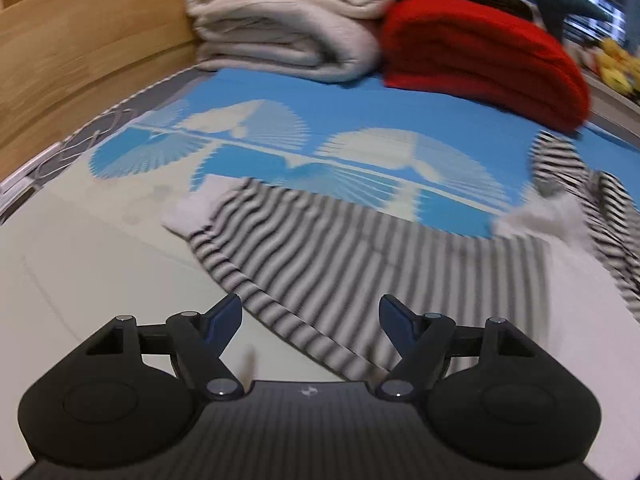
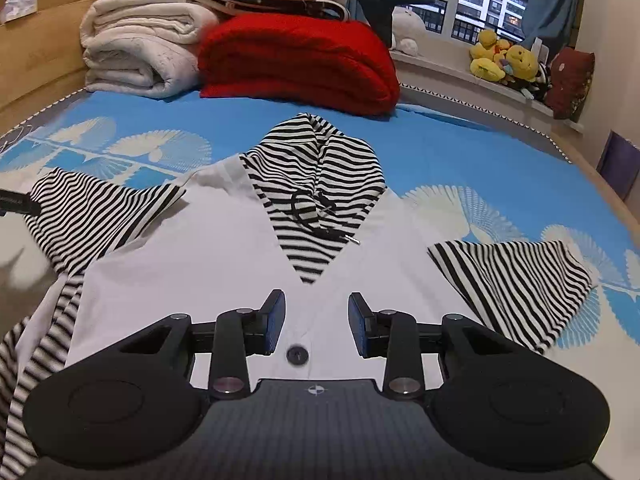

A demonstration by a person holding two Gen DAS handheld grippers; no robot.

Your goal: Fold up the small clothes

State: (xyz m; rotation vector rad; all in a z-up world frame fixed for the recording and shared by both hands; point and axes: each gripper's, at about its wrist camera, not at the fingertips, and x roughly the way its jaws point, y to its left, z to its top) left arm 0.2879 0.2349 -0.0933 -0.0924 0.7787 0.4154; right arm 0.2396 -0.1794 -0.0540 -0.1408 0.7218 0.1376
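Note:
A small hooded top [image 2: 224, 256] with a white body and black-and-white striped sleeves and hood lies face up on the blue patterned bed sheet [image 2: 460, 160]. Its hood [image 2: 316, 168] points toward the headboard, and a dark button [image 2: 297, 355] shows on the front. My right gripper [image 2: 316, 312] is open and empty, just above the white front. My left gripper [image 1: 310, 316] is open and empty, hovering over the striped left sleeve [image 1: 320, 256]; that view is motion-blurred. The tip of the left gripper shows at the left edge of the right wrist view [image 2: 16, 202].
A folded cream blanket [image 2: 136, 48] and a red blanket [image 2: 300, 60] are stacked at the head of the bed, with more bedding on top. A wooden headboard [image 2: 44, 40] is at left. Yellow plush toys [image 2: 504, 60] sit on the window sill at right.

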